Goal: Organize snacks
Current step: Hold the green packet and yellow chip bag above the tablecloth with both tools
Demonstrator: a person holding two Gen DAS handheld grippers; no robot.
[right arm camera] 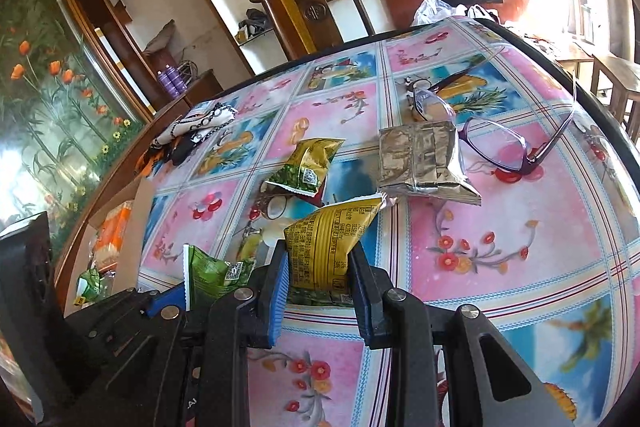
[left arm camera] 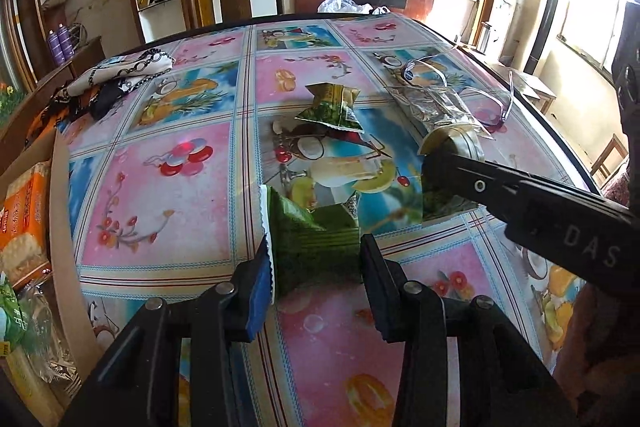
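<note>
The left gripper (left arm camera: 316,263) has its jaws closed on a green snack packet (left arm camera: 310,243), a crinkled foil pouch with a white zigzag seal edge, low over the near edge of the table (left arm camera: 168,195). Just beside it, the right gripper (right arm camera: 320,279) clamps a yellow-and-green snack packet (right arm camera: 328,247), glossy and printed with fine text, also close to the near edge. A 3rd packet, the yellow-green pouch (right arm camera: 310,163), lies puckered at the table's middle, apart from both grippers. A silver foil packet (right arm camera: 424,159), flat and rectangular, rests toward the right edge. That makes 4 packets on or over the table.

2 pairs of glasses sit near it: purple-framed glasses (right arm camera: 516,147) just beside the silver packet, and folded glasses (right arm camera: 428,99) behind it. A patterned cloth (right arm camera: 196,131) lies bunched at the far left corner. The plastic tablecloth is glossy, with pink and blue squares. Past the left edge, a cardboard box (left arm camera: 64,227) holds an orange biscuit pack (left arm camera: 26,223).
</note>
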